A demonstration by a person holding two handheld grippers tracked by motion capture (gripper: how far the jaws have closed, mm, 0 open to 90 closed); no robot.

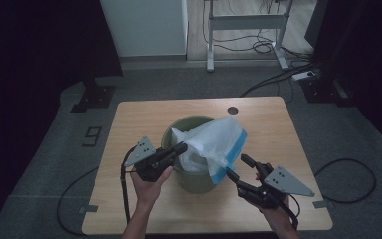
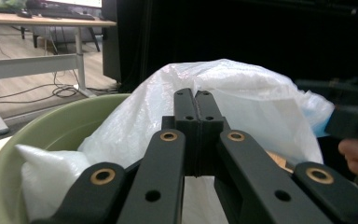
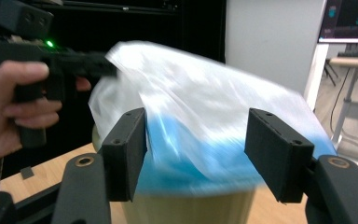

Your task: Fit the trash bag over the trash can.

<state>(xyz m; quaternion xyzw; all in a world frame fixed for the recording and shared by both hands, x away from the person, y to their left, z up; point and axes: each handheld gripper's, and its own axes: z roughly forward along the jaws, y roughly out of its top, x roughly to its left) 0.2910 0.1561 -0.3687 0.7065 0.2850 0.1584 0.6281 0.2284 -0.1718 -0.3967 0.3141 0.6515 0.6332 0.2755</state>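
Note:
A green bin stands in the middle of the wooden table. A white plastic bag with a blue band is draped over and into it. My left gripper is shut at the bin's left rim, pinching the bag's edge. In the left gripper view its jaws meet at the left gripper, in front of the bag and the bin's rim. My right gripper stands open just right of the bin. In its own view the right gripper frames the blurred bag without touching it.
A round hole sits near the table's far edge. Beyond the table are a white desk frame, floor cables and a black stand base. Cables from both grippers trail off the near edge.

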